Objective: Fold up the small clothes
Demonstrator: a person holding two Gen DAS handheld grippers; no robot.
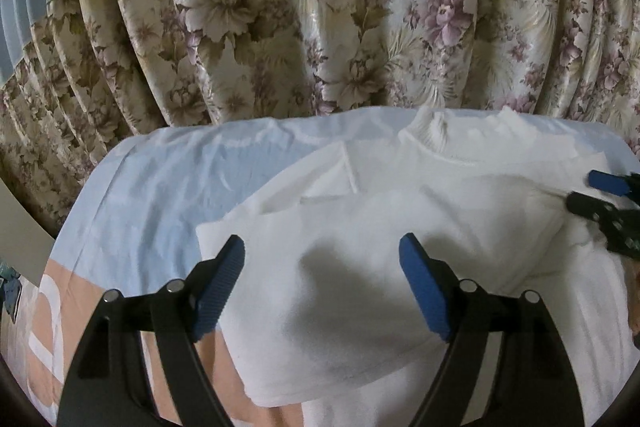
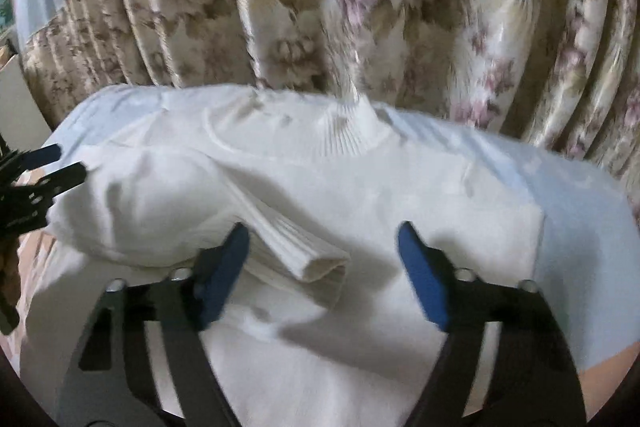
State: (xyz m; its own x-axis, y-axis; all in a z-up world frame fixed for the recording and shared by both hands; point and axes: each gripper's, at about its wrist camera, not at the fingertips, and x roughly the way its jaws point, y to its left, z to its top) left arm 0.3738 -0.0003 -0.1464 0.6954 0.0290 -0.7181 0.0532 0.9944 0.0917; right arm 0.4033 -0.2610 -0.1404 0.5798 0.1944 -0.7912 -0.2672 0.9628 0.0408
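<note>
The white sweater (image 2: 360,187) lies flat on a pale blue sheet (image 1: 160,179), its ribbed collar (image 2: 352,135) toward the flowery curtain (image 1: 320,7). 1 sleeve (image 2: 280,239) is folded across its middle, with the cuff end lying between the fingers of the right claw (image 2: 324,267). The right claw is released, gripping nothing. The left claw (image 1: 322,279) hangs over the sweater, also released and empty.

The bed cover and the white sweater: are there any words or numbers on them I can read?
Sweater: no words, label or number shows.
Bed cover: big white shapes on the peach part, maybe letters, cut off and unreadable.
Flowered curtain: only flowers, no text.
Grippers: no writing shows.
</note>
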